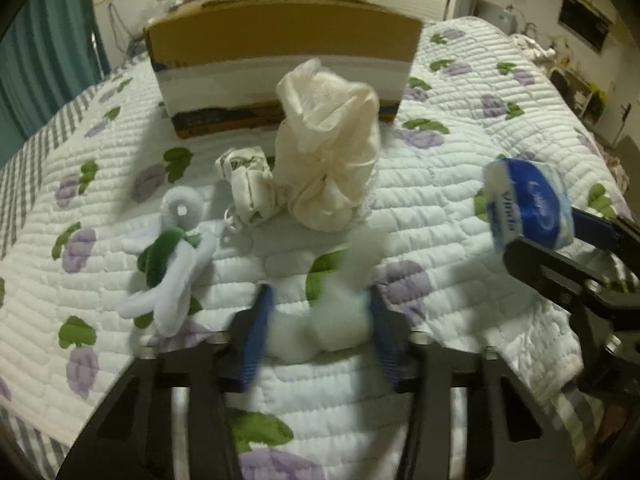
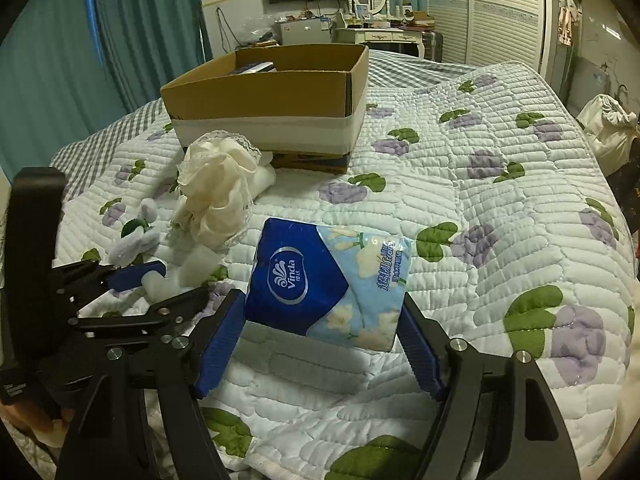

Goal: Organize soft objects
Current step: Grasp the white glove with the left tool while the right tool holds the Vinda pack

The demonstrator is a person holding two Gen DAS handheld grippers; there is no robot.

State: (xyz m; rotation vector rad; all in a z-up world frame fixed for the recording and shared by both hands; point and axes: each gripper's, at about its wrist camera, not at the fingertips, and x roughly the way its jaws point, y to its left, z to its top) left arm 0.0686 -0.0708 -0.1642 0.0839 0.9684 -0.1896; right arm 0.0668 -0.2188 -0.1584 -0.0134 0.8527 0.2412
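Both hand-held grippers carry soft things above the quilted bed.

Low in the frame, our left hand-held gripper (image 1: 320,332) is closed around a white fluffy wad (image 1: 320,332); our right hand-held gripper (image 2: 322,340) clamps a blue Vinda tissue pack (image 2: 328,282) between its fingers. A cream lace scrunchie (image 2: 218,196) lies centre-left, just before the cardboard box (image 2: 268,96) at upper centre, a white-and-green plush (image 1: 168,276) left of it.

A bed with a white quilted cover printed with purple flowers and green leaves (image 2: 460,200) carries an open brown cardboard box (image 2: 272,96). Just before the box lie a cream lace-edged fabric bundle (image 2: 218,196), a white-and-green plush toy (image 1: 168,268) and white cotton tufts (image 2: 192,266).
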